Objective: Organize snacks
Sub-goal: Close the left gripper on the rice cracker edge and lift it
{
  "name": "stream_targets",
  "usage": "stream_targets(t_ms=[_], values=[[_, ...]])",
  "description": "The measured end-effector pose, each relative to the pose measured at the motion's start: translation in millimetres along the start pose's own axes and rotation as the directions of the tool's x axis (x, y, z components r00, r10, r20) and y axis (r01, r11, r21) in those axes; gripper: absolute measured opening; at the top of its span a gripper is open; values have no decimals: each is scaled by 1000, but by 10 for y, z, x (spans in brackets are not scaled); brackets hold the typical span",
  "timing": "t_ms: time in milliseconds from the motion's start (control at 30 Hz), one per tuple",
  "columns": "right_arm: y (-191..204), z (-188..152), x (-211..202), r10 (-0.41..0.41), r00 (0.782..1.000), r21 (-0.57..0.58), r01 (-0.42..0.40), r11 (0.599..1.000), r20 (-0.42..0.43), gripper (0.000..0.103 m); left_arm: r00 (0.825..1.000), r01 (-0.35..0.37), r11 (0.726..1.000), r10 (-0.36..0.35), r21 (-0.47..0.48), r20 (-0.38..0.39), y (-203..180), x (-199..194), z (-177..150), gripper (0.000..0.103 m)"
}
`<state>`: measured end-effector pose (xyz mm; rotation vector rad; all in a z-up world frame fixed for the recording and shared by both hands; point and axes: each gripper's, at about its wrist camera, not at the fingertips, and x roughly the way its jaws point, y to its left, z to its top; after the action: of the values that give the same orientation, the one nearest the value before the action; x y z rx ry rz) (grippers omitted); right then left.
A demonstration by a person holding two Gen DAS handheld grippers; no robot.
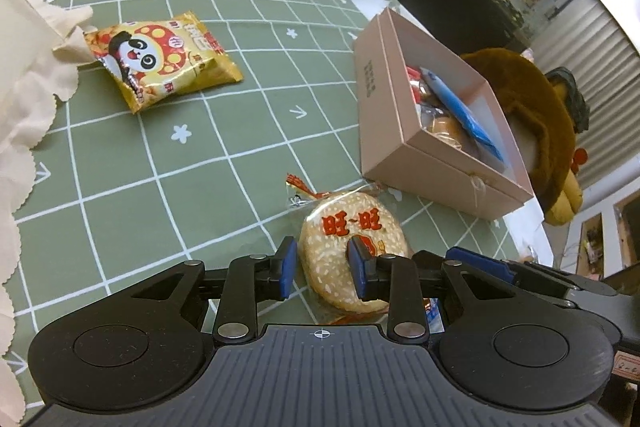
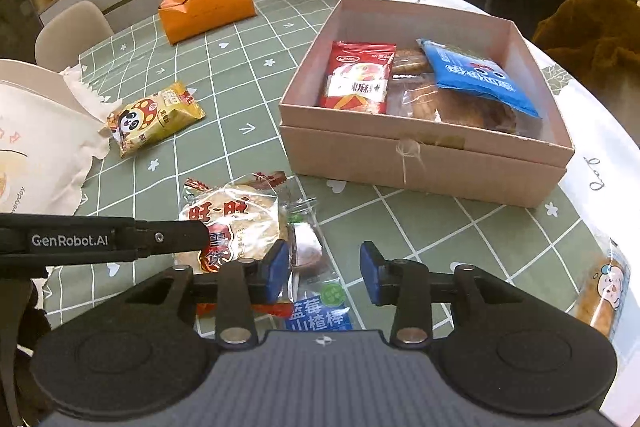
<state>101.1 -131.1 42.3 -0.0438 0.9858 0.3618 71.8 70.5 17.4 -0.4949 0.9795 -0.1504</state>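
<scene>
Inspection of the counter [image 2: 360,223] finds the sorting partly done: the pink box [image 2: 424,163], at two o'clock from the right tool [image 2: 324,273], already holds a red packet [image 2: 356,79], a blue packet [image 2: 476,79] and clear-wrapped pastries. Loose items remain outside it.

Left tool [image 1: 322,269]: its blue pads straddle the round rice cracker [image 1: 348,251], which lies flat on the counter just short of the box's near corner. One pad sits at the cracker's left edge, the other over its printed face. Whether they already pinch the wrapper cannot be told; the gap is narrow.

Right tool: jaws spread, pressing on nothing. A clear-wrapped hawthorn stick [image 2: 312,267] lies between and below them, its blue label at six o'clock, just beside the cracker.

Also outstanding: a yellow panda packet [image 2: 156,119] at ten o'clock, well apart, and a wrapped bun [image 2: 604,291] at three o'clock by the counter's edge.

Judgement: the step in hand is pickup of the two nearest snacks. Next move calls for each tool to close firmly on its wrapper, lift clear, then carry toward the box's open space without snagging its wall
</scene>
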Motion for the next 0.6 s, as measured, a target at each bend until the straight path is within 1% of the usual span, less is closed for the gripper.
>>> stream_targets(t_ms=[100,200,300,467,533,600], values=[[-18,-12,0,-1,1000,5,1,1000,2,38,1000,28,999,-28,-15,-3,32,0,0,33],[-40,-23,-3,-6,1000,9,6,1000,5,38,996,88,993,-90,-82,-18,137,39,-22,33],[-69,-37,-7,-14,1000,16,14,1000,9,38,989,146,980,-149,-136,-8,187,95,-29,33],[-159,-48,17,-14,1000,47,14,999,1,39,973,233,964,-232,-130,20,92,249,35,34],[-190,-58,32,-12,1000,59,12,998,-7,38,969,246,960,-246,-132,12,27,285,56,34],[-204,-71,60,-15,1000,61,16,998,-21,39,970,244,965,-245,-94,3,-93,285,70,34]])
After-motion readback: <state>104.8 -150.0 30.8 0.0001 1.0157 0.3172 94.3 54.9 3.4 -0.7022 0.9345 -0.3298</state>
